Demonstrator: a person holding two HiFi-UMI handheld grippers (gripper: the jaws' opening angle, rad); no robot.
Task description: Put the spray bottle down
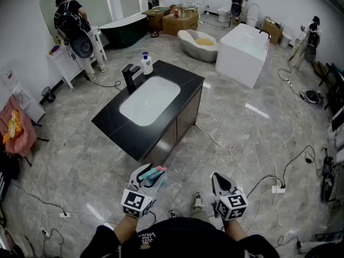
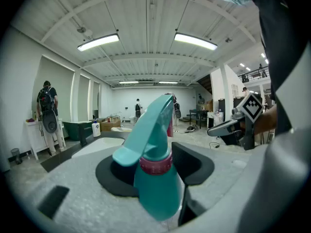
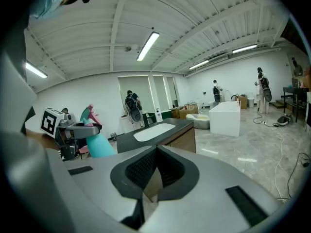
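A teal spray bottle (image 1: 158, 176) with a pink collar and pink nozzle tip sits between the jaws of my left gripper (image 1: 147, 178), low in the head view and in front of the person's body. In the left gripper view the spray bottle (image 2: 156, 183) stands tilted with the trigger head up, and the black pads press on its neck and body. My right gripper (image 1: 220, 183) is beside it to the right, jaws together, nothing in them. The right gripper view shows the left gripper (image 3: 73, 130) and the bottle (image 3: 98, 144) at its left. A black counter (image 1: 110, 123) stands ahead.
The counter holds a white sink (image 1: 149, 100), a black faucet (image 1: 129, 77) and a white pump bottle (image 1: 146, 64). A white tub (image 1: 242, 48) and cardboard boxes (image 1: 180, 21) stand beyond. Cables (image 1: 244, 173) run over the grey floor at the right. People stand at the room's edges.
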